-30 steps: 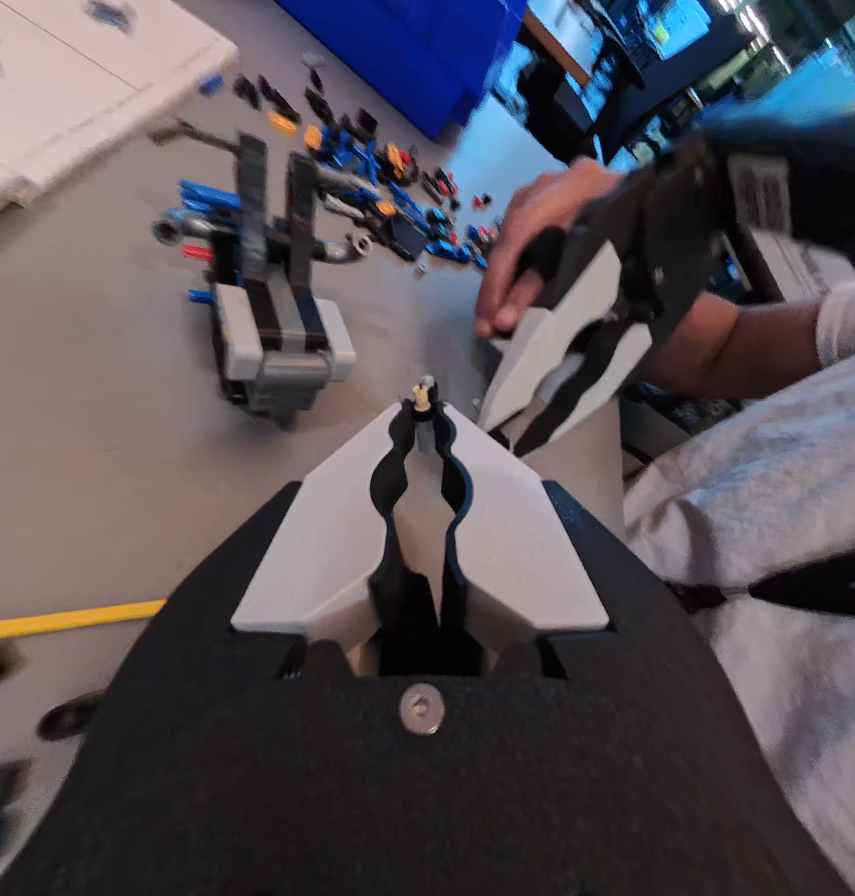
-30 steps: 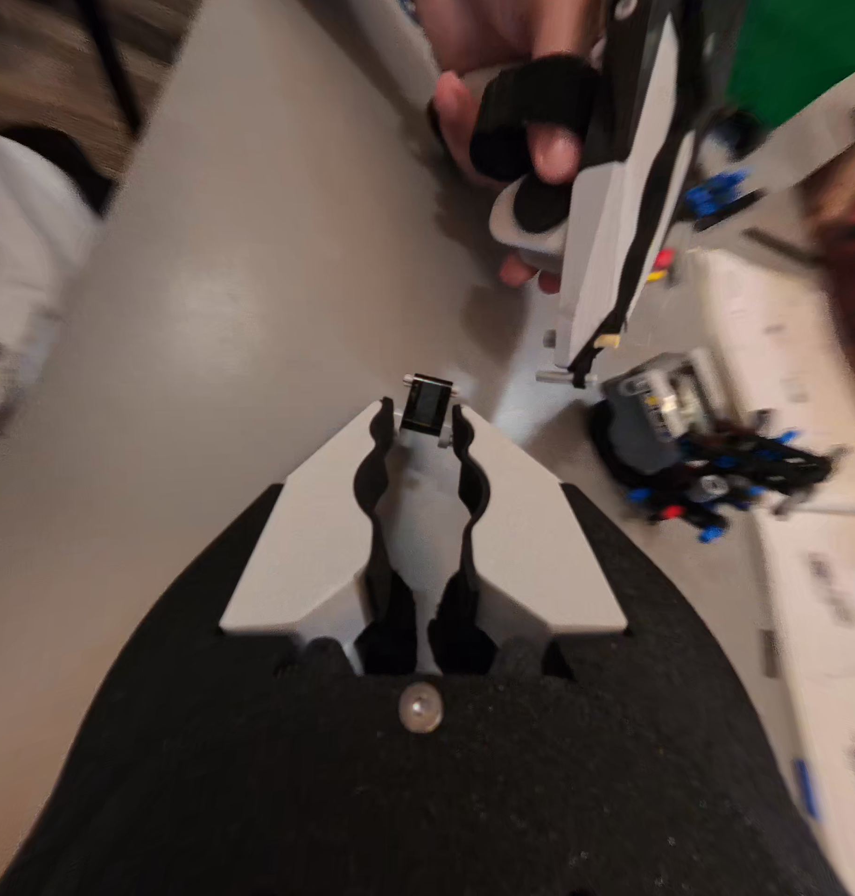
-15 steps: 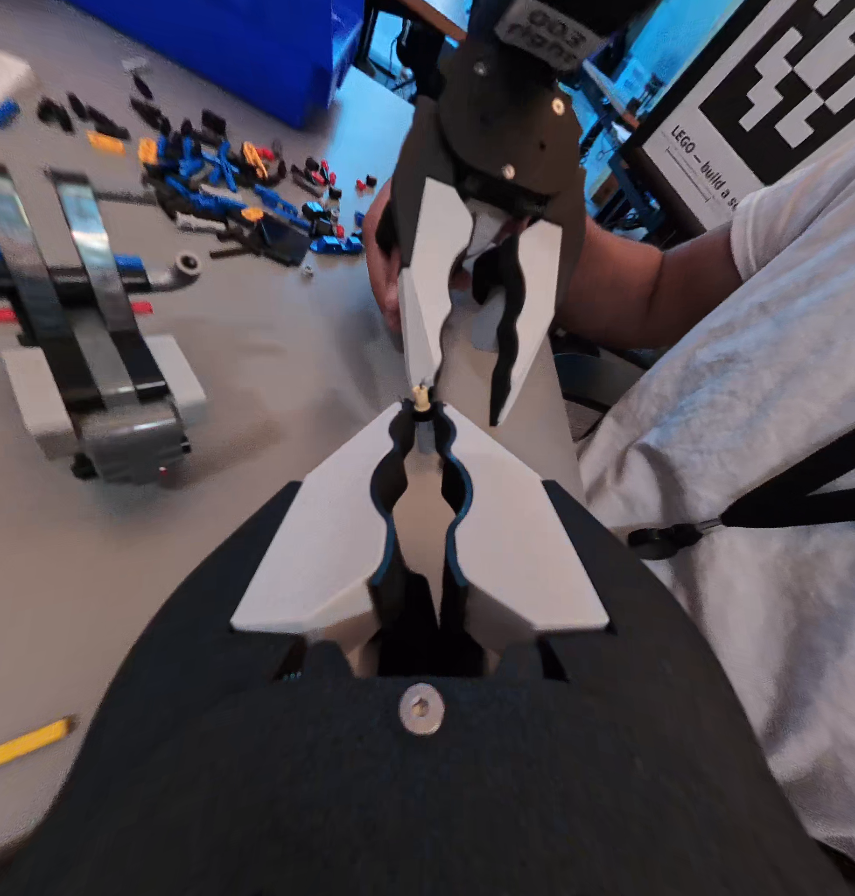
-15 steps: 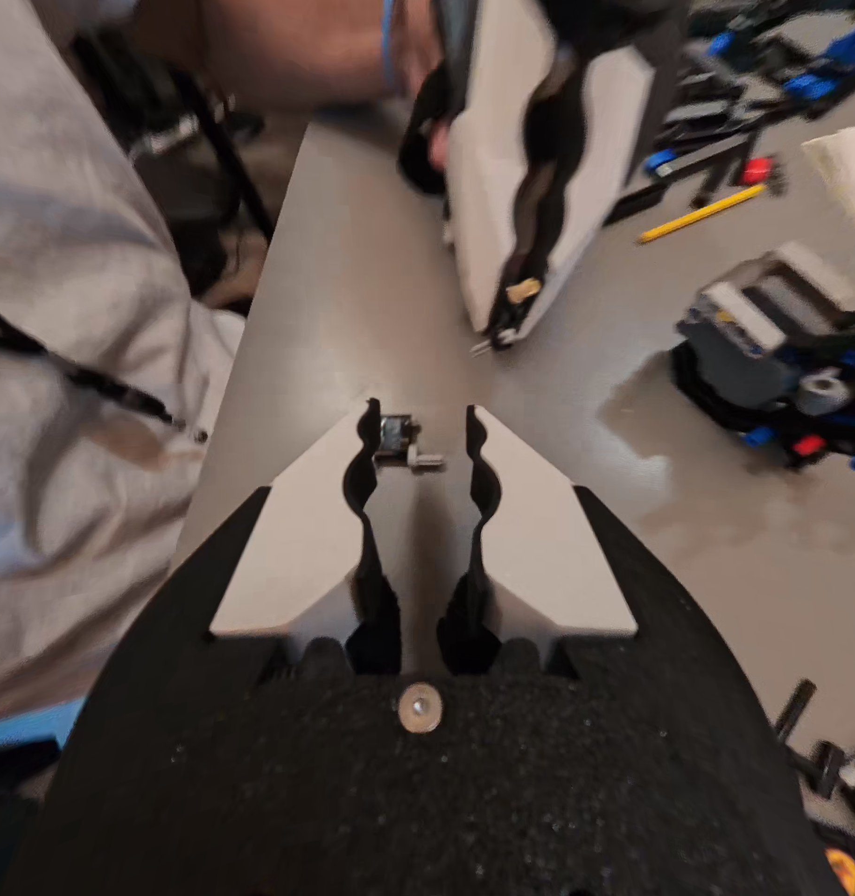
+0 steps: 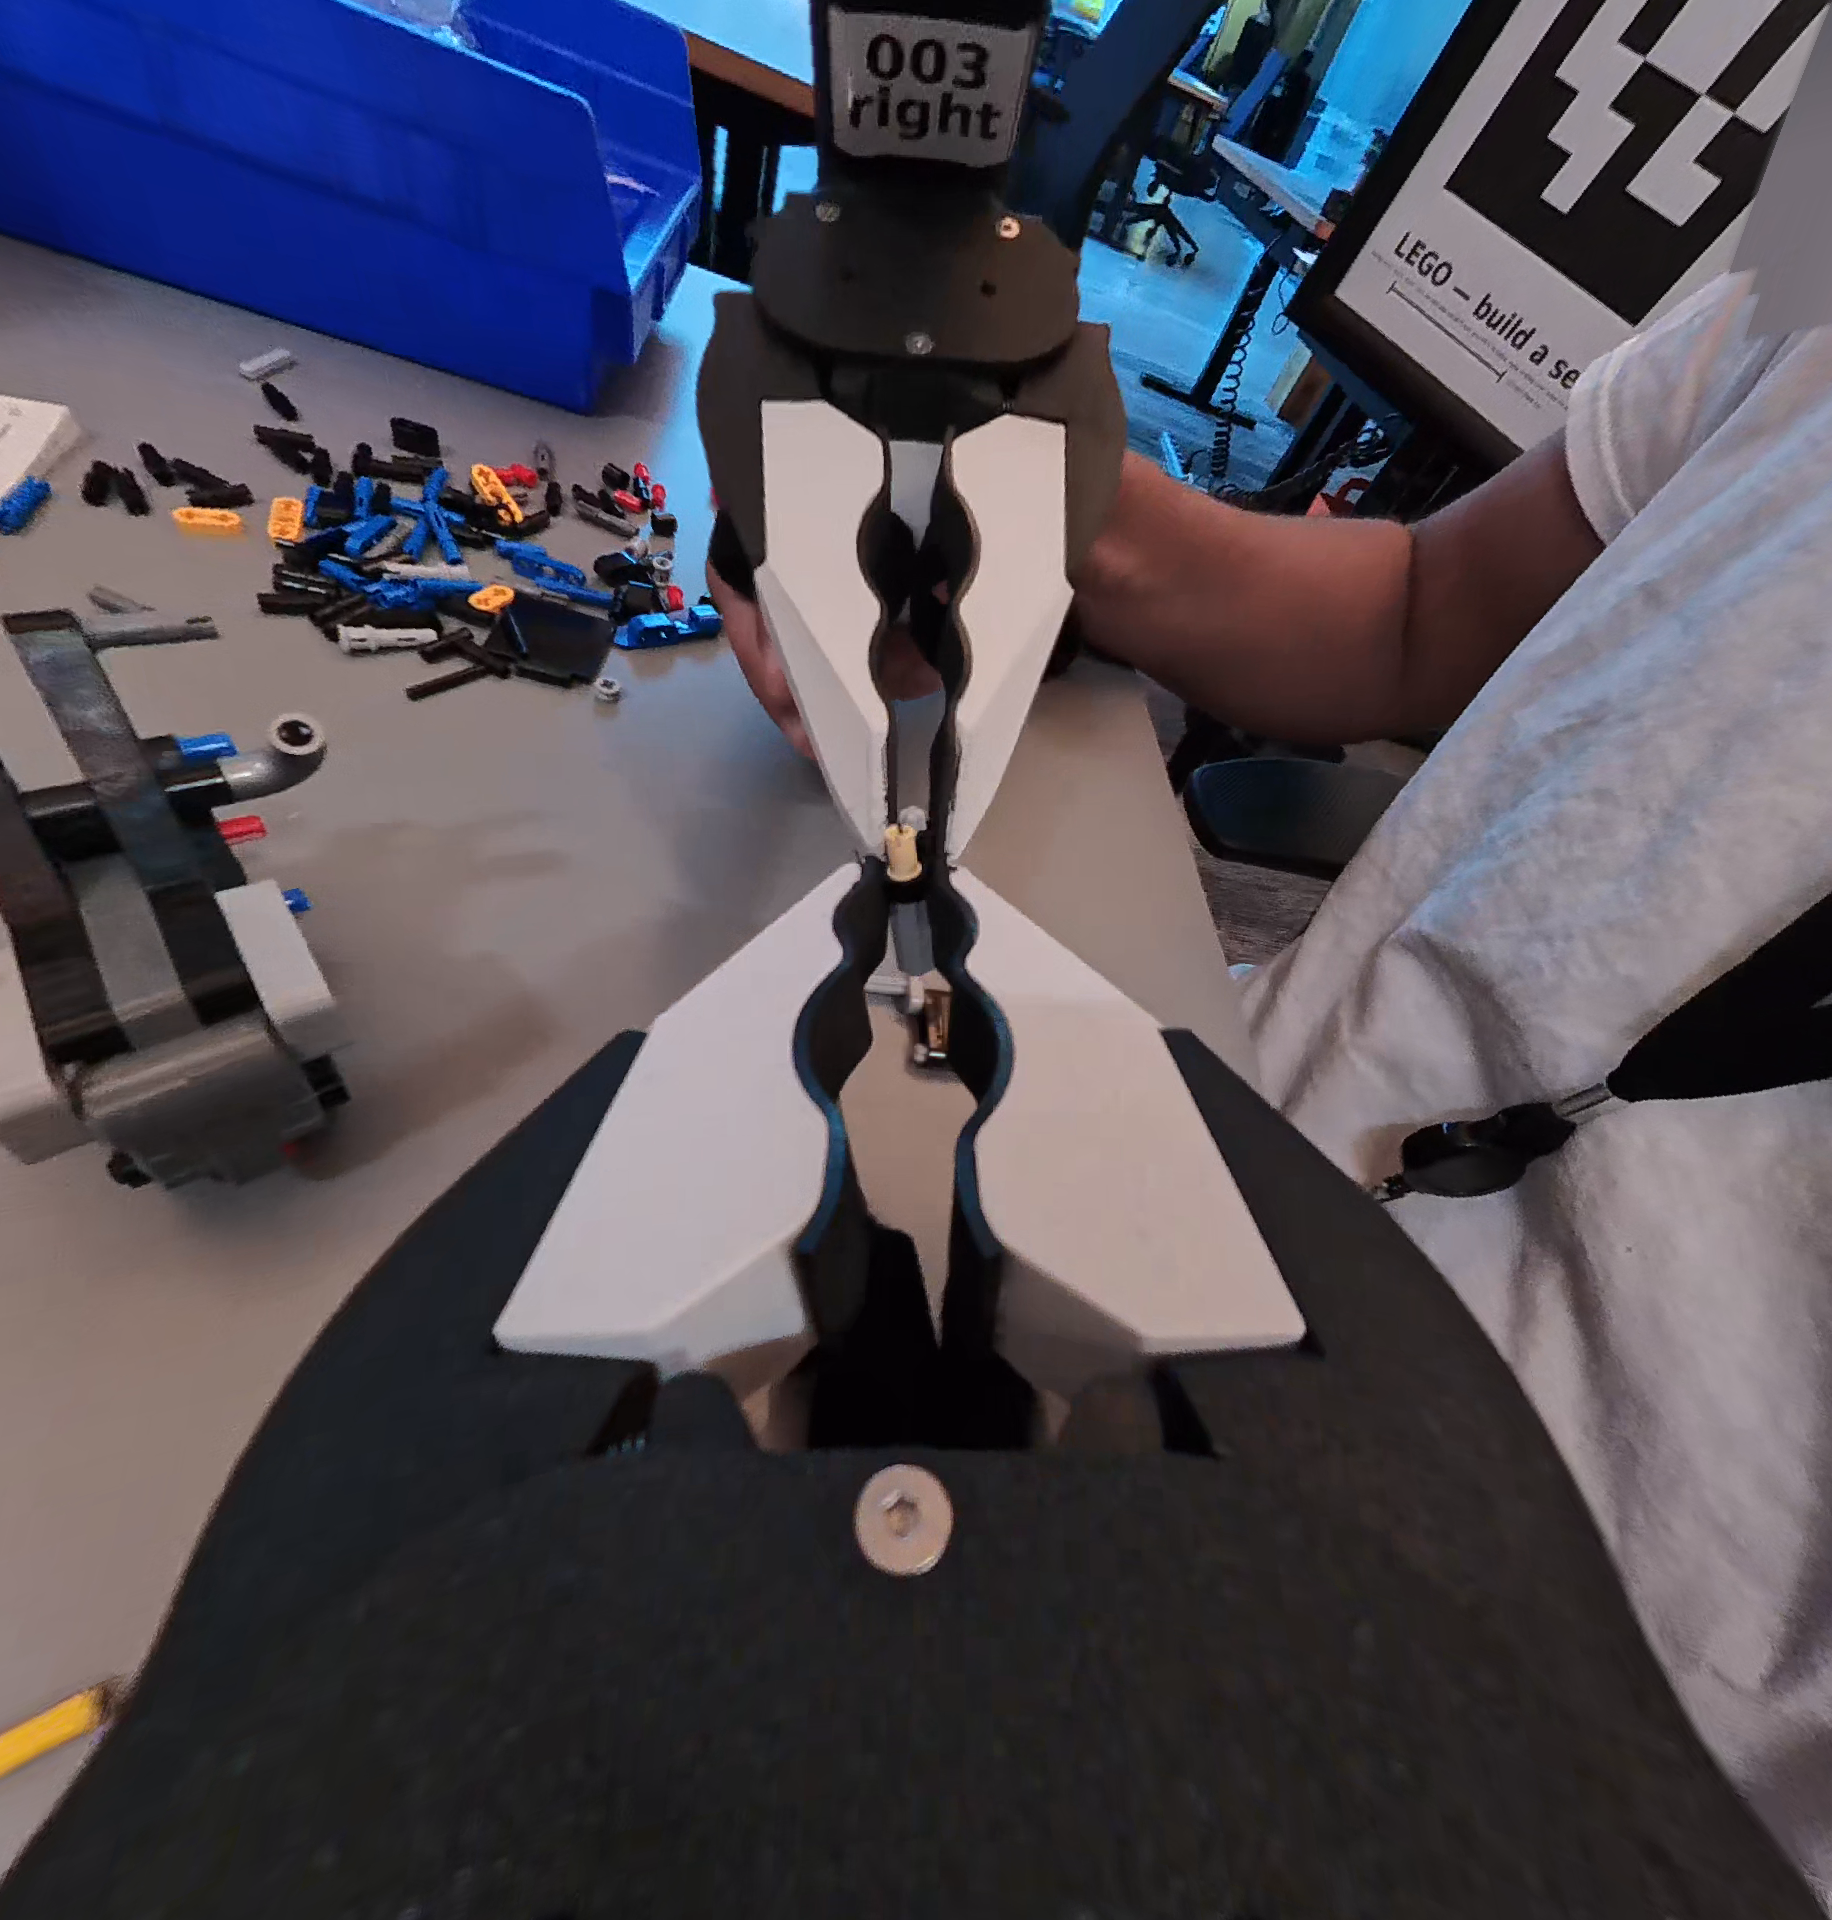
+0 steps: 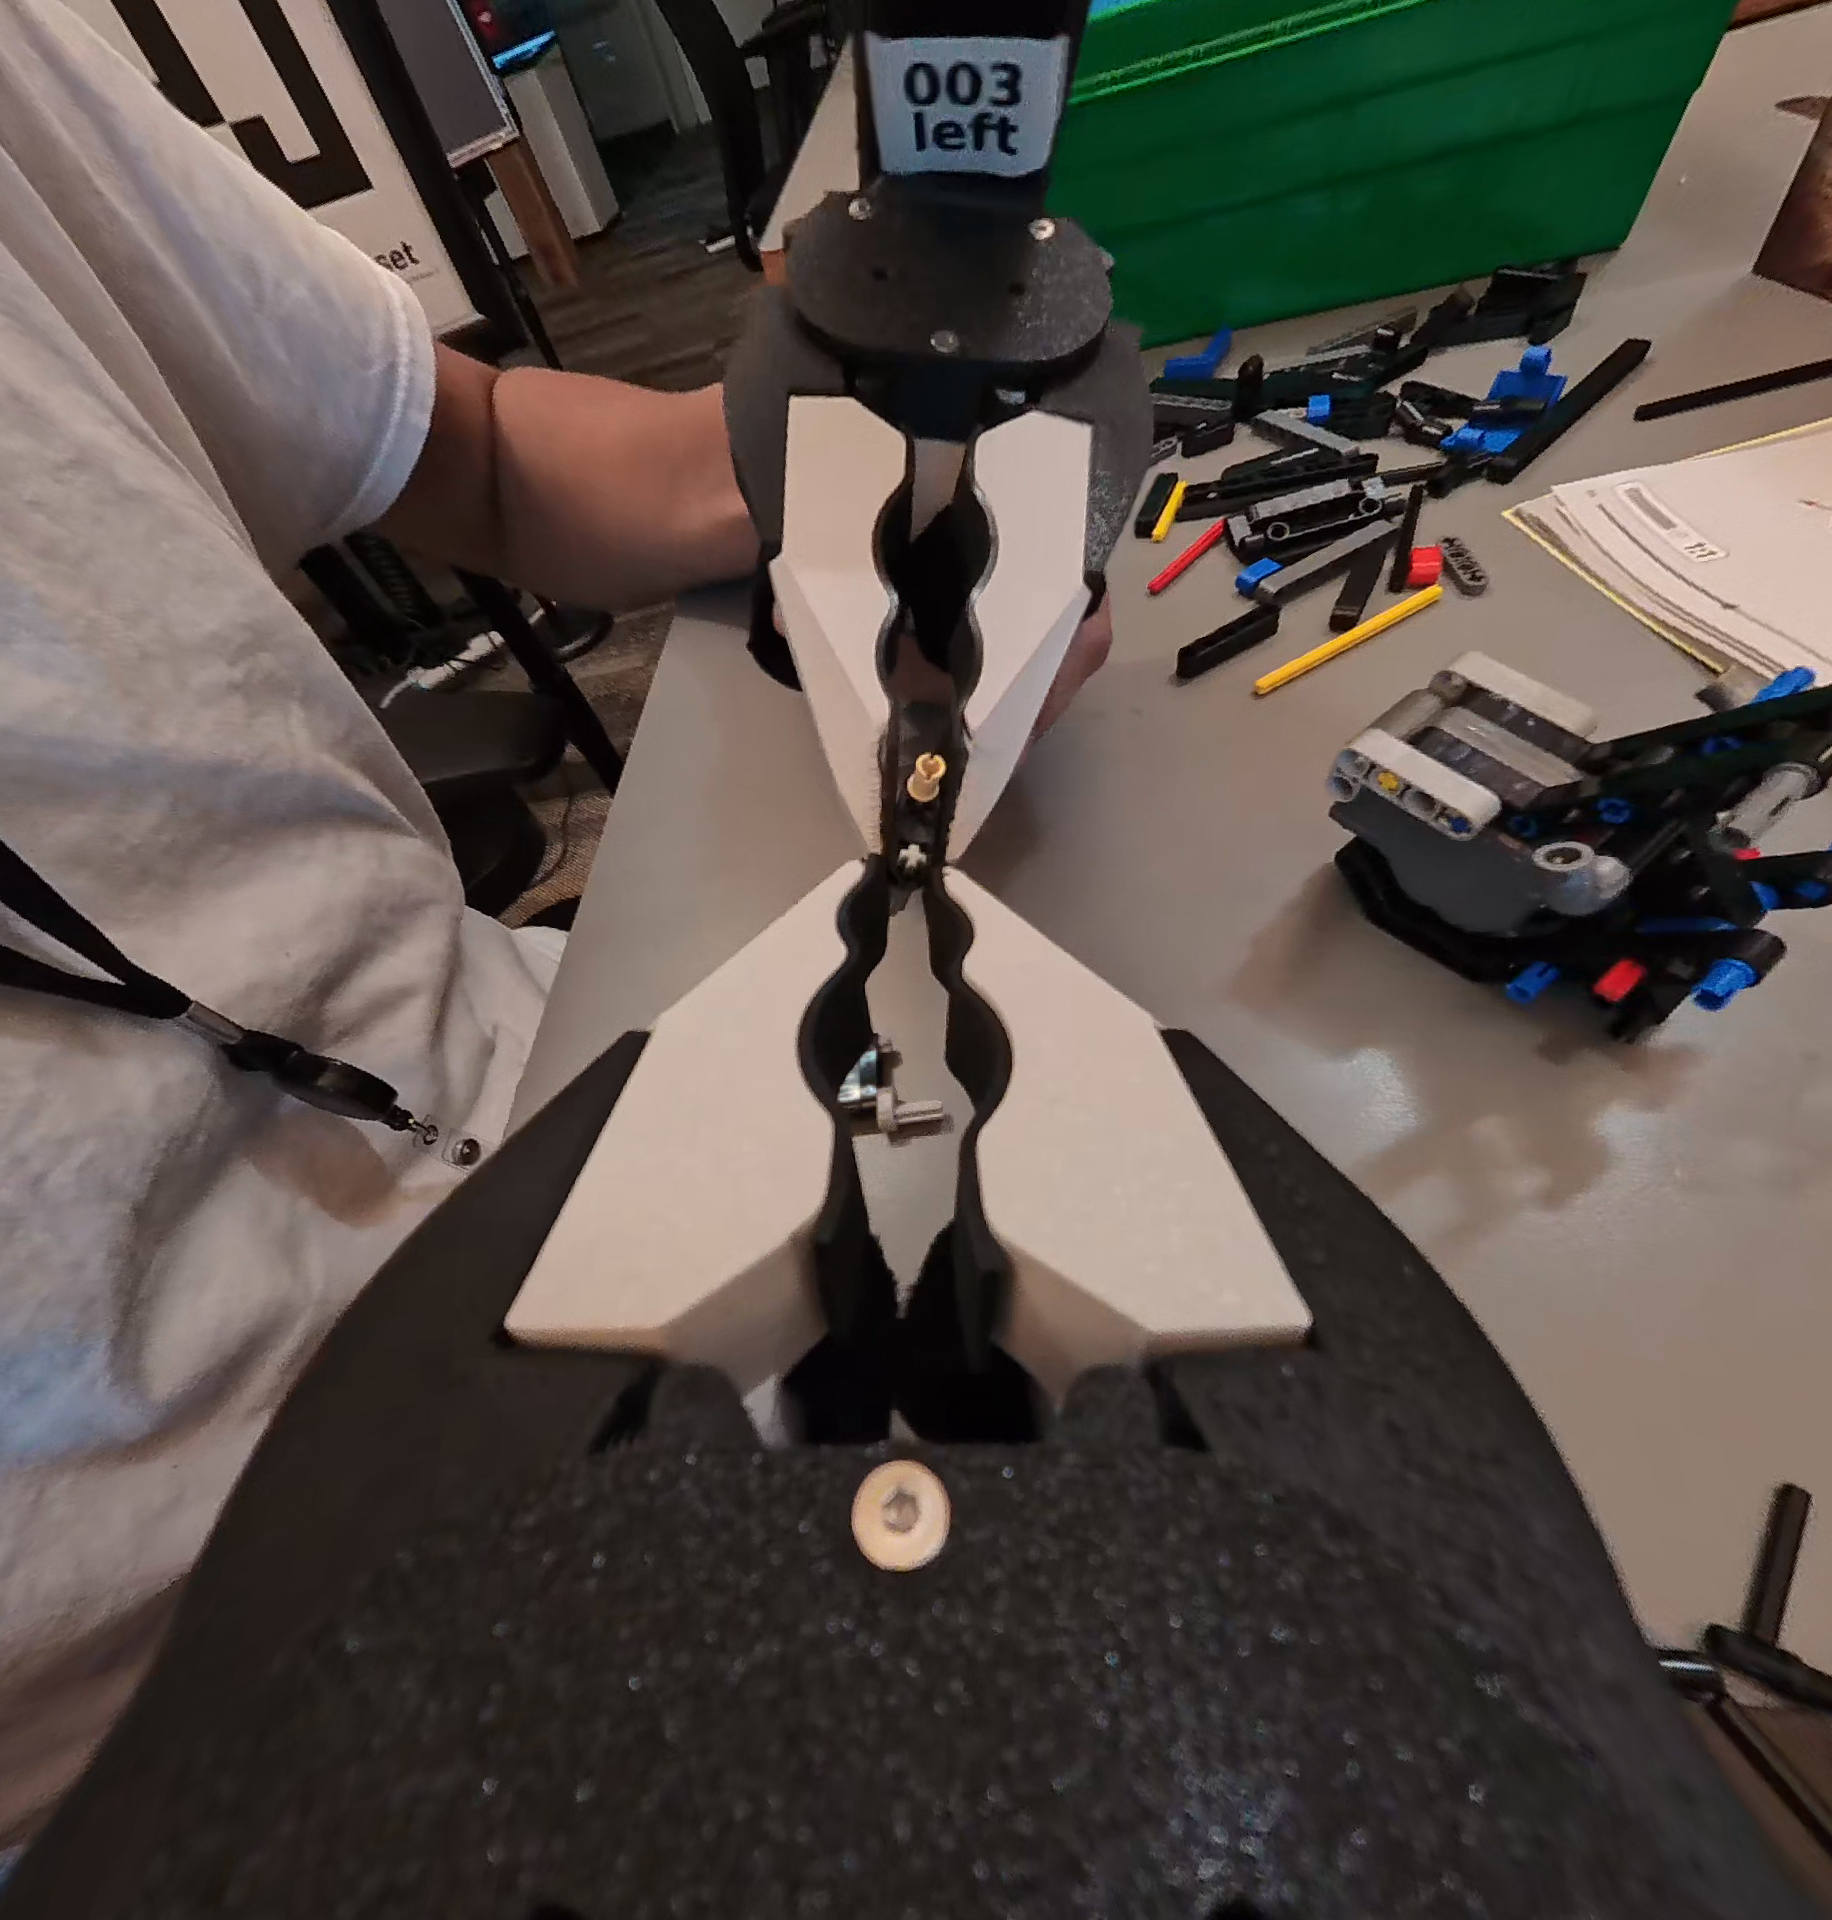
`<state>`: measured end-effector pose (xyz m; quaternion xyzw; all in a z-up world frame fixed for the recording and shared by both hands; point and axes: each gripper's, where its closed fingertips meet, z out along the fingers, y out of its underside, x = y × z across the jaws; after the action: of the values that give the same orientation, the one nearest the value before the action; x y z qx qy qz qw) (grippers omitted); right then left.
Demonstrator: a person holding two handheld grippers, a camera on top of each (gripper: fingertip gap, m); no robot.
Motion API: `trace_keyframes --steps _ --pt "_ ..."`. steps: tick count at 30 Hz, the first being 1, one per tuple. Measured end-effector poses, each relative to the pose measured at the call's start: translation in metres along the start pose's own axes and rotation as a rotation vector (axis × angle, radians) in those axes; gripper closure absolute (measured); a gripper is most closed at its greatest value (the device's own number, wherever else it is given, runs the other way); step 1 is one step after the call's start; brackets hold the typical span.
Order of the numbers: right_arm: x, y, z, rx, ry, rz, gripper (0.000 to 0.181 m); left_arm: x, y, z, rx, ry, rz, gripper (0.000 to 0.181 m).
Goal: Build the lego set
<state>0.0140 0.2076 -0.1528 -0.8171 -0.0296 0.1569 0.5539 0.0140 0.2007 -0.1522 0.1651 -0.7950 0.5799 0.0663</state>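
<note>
left gripper (image 5: 904,883): jaws clamped on a small grey pin piece (image 5: 904,854) with a tan end, at the tips | right gripper (image 6: 907,883): jaws nearly together, tip to tip with the left's, around the pin's cross end; grip unclear | small black-grey piece (image 6: 886,1091) on table (image 6: 1307,1143) below right jaws | lego model (image 6: 1577,842) off to one side

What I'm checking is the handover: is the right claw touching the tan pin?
Cannot tell. In the left wrist view the tan pin overlaps the tips of the right claw; neither view settles it.
</note>
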Motion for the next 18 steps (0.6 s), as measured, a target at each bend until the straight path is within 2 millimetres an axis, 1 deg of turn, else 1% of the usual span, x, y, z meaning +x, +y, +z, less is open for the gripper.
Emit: trace_keyframes --steps 4,6,8,9,10,11,13,14,16,18 --pt "-0.002 0.003 0.000 -0.008 -0.038 0.036 0.175 0.001 -0.002 0.000 0.014 -0.027 0.034 0.175" --pt "-0.002 0.006 0.001 -0.026 -0.044 0.044 0.175 0.001 -0.002 0.000 0.017 -0.028 0.022 0.173" --pt "-0.005 0.005 0.002 -0.016 -0.058 0.054 0.175 0.003 -0.002 -0.001 0.015 -0.020 0.011 0.175" --pt "-0.005 0.005 0.002 -0.015 -0.056 0.056 0.175 0.002 -0.001 -0.002 0.014 -0.027 0.010 0.175" --pt "-0.001 0.005 0.003 -0.018 -0.026 0.054 0.175 -0.001 0.000 -0.002 0.004 -0.059 0.007 0.175" --pt "0.002 0.006 0.004 -0.026 -0.001 0.054 0.171 -0.004 0.003 -0.003 -0.012 -0.085 -0.008 0.175" --pt "0.002 0.010 0.005 -0.051 0.024 0.077 0.163 -0.005 0.010 -0.008 -0.044 -0.120 -0.080 0.176" --pt "0.002 0.015 0.003 -0.083 0.050 0.092 0.159 -0.008 0.017 -0.014 -0.067 -0.156 -0.140 0.175" --pt "-0.003 0.033 -0.002 -0.190 0.117 0.089 0.154 -0.013 0.029 -0.028 -0.074 -0.222 -0.297 0.175" --pt "-0.010 0.046 -0.005 -0.267 0.207 0.031 0.154 -0.009 0.040 -0.039 -0.069 -0.221 -0.458 0.175"
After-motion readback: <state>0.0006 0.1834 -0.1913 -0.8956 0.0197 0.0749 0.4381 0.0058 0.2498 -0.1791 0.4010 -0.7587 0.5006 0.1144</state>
